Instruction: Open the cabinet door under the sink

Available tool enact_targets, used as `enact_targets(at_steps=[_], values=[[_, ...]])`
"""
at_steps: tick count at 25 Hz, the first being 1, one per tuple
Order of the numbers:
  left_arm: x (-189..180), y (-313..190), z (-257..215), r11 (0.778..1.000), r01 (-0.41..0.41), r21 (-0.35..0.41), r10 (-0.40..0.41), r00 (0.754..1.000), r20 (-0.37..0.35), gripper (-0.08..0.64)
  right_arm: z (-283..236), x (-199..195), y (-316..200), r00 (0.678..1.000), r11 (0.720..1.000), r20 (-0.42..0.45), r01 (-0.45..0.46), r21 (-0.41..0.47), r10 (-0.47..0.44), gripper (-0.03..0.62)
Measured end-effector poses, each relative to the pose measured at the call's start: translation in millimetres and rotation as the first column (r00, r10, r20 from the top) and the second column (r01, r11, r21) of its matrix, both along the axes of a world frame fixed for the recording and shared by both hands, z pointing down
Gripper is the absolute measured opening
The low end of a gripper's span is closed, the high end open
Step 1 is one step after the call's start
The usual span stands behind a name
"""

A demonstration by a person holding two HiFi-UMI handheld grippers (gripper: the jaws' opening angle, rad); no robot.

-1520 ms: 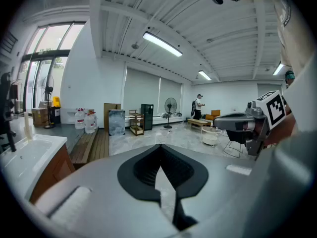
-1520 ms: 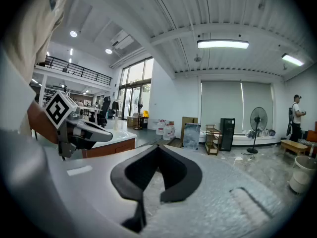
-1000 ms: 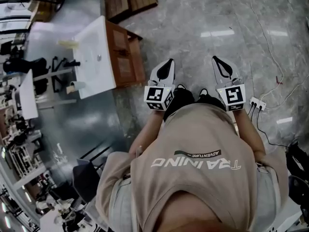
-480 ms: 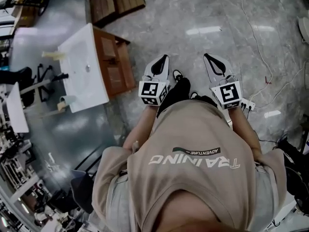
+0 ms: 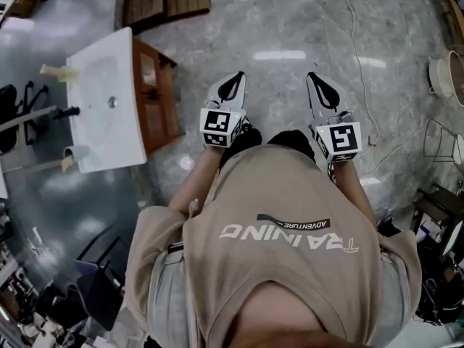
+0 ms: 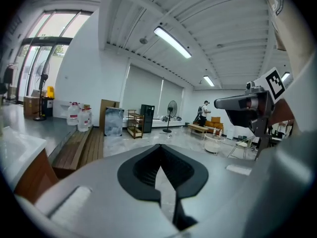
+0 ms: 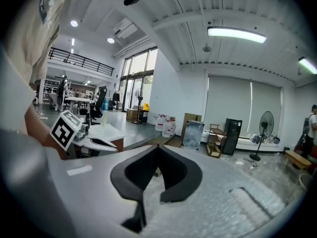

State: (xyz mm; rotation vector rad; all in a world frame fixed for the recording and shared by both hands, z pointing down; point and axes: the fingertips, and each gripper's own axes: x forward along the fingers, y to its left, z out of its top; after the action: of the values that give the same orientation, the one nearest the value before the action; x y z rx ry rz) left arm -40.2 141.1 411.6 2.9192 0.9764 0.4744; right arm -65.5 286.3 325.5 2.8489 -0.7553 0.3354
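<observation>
The grey two-jaw left gripper (image 5: 236,78) and its twin, the right gripper (image 5: 313,78), are held level before the person's chest. Each has its 2 jaws together on nothing, likely just carried. Well apart, at the left edge of the grey marble floor (image 5: 290,20), the brown wooden cabinet (image 5: 154,96) stands under the white rectangular sink (image 5: 101,100), door seemingly shut.

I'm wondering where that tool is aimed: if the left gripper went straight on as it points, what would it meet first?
Nothing close, it seems: the left gripper points over bare floor, with the sink cabinet off to its left. Farther depth is unclear.
</observation>
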Motion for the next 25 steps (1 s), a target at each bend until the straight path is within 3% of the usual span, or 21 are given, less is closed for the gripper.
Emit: enact_targets(at_steps=[5, 10, 16, 20, 25], values=[[14, -31, -8, 0.999, 0.049, -0.019, -0.050, 0.999, -0.019, 0.017, 5, 28, -27, 0.998, 0.999, 0.023, 0.052, -0.016, -0.052, 0.002], [36, -53, 10, 0.990, 0.137, -0.035, -0.135, 0.990, 0.039, 0.017, 3, 56, -53, 0.993, 0.993, 0.035, 0.117, 0.004, -0.117, 0.002], [68, -44, 0, 0.991, 0.130, 0.014, -0.130, 0.991, -0.013, 0.017, 30, 89, -59, 0.977, 0.982, 0.095, 0.188, 0.026, -0.190, 0.002], [95, -57, 1, 0.973, 0.226, 0.051, -0.226, 0.974, -0.007, 0.017, 43, 129, -72, 0.946, 0.949, 0.078, 0.316, -0.013, -0.314, 0.002], [133, -63, -10, 0.942, 0.323, 0.094, -0.326, 0.945, 0.010, 0.017, 16, 201, -89, 0.897, 0.897, -0.021, 0.441, 0.020, -0.441, 0.002]])
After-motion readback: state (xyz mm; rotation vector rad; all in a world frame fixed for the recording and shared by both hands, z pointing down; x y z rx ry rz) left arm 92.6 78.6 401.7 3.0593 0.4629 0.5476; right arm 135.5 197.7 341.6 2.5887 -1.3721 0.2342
